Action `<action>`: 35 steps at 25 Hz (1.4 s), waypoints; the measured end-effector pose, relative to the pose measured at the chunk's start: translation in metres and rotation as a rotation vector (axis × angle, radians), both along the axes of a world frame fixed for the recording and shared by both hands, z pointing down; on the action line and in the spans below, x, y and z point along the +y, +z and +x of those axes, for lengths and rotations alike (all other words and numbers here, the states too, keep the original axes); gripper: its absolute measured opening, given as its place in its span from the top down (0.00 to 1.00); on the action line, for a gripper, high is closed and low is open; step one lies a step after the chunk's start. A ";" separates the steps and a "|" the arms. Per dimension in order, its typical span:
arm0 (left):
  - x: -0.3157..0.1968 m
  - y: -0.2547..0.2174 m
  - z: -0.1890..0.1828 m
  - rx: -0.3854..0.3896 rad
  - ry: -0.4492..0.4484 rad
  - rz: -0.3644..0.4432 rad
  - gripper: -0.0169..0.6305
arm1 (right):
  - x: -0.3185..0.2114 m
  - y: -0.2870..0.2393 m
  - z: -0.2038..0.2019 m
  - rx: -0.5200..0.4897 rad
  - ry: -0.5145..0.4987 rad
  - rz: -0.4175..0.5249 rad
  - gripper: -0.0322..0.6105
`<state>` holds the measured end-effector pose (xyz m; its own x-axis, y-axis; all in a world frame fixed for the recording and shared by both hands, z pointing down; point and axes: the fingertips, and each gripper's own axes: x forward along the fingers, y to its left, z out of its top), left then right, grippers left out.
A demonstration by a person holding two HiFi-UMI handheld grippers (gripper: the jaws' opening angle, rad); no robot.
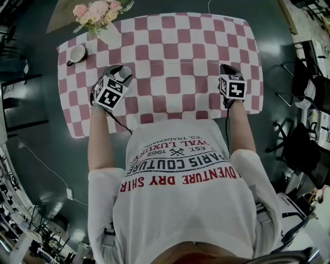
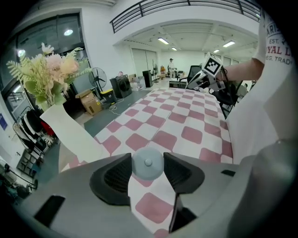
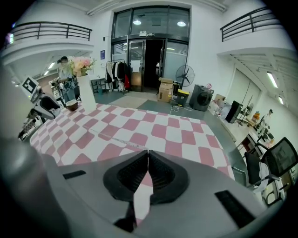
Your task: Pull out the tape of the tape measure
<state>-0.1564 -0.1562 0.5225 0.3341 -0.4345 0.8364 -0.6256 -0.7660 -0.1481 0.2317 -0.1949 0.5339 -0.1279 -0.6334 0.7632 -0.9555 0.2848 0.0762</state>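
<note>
A round grey tape measure [image 2: 148, 162] sits between the pads of my left gripper [image 2: 148, 173], which press on both of its sides above the checked tablecloth [image 1: 170, 62]. In the head view that gripper [image 1: 117, 77] is at the table's left with the tape measure [image 1: 124, 73] at its tips. My right gripper [image 1: 226, 68] is at the table's right, with its jaws together. A thin strip of tape [image 3: 114, 139] runs low across the cloth into the right gripper [image 3: 148, 160], which is shut on its end.
A white vase of pink flowers [image 1: 98, 13] and a cup [image 1: 76, 53] stand at the table's far left corner, near the left gripper. Dark chairs [image 1: 304, 82] stand beside the table's right edge. The person's torso is against the near edge.
</note>
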 end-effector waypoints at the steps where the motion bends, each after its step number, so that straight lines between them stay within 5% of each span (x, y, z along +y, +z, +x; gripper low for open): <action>1: 0.001 0.002 0.001 0.003 0.002 -0.006 0.62 | 0.000 0.002 -0.003 0.000 -0.010 -0.005 0.90; 19: 0.024 0.081 -0.018 0.018 -0.087 -0.203 0.62 | 0.022 0.085 -0.054 -0.002 -0.087 -0.195 0.90; 35: 0.030 0.117 -0.021 -0.004 -0.078 -0.282 0.62 | 0.036 0.114 -0.057 0.071 -0.126 -0.281 0.90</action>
<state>-0.1777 -0.1262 0.6396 0.3047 -0.2094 0.9292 -0.6843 -0.7266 0.0606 0.1746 -0.1588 0.6479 -0.1322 -0.3793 0.9158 -0.9066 0.4197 0.0430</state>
